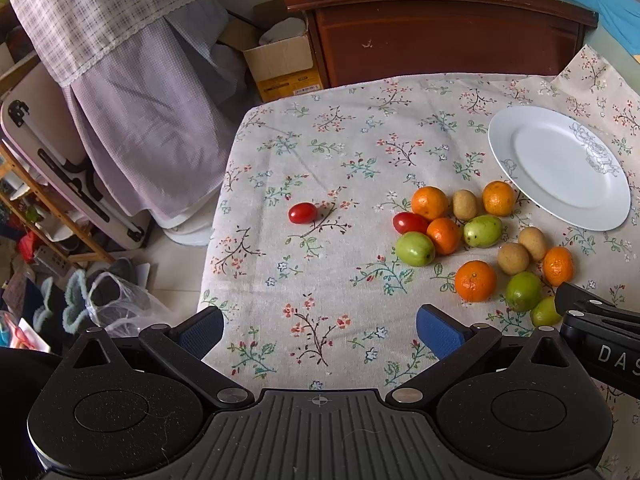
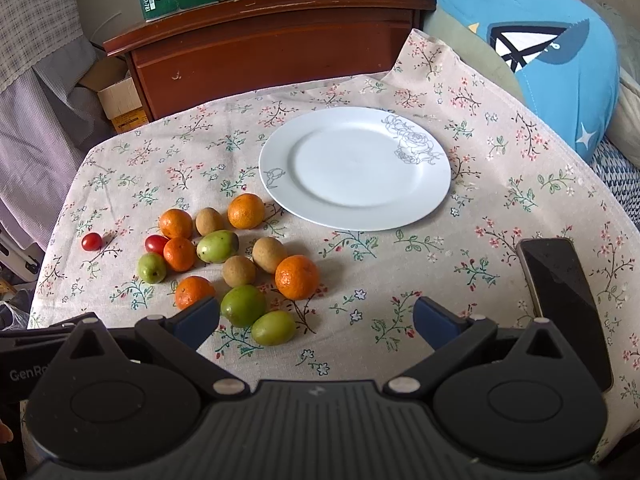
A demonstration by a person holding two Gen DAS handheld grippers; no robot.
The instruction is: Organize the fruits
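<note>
**Hand-held gripper wide apart, fruit loose ahead**

Each hand-held gripper, left (image 1: 320, 332) and right (image 2: 316, 320), is held spread, nothing gripped. The fruits (image 2: 224, 256) lie clustered ahead-left of the right one, the plate (image 2: 280, 152) beyond them bare. A nudged neighbour could be sent rolling off the bench (image 2: 500, 208); the phone (image 2: 560, 292) at right could be knocked.

Worktop cloth (image 2: 500, 184) matt woven floral fabric, plate (image 2: 432, 196) glossy glazed ceramic, phone (image 2: 564, 288) glossy black glass, cabinet (image 2: 260, 60) scuffed varnished wood, tongs pads (image 2: 434, 322) textured blue rubber on matt black plastic.

Dark phone (image 2: 568, 304) on floral tablecloth (image 2: 500, 208), wooden cabinet (image 2: 280, 56), cardboard box (image 1: 280, 64)
</note>
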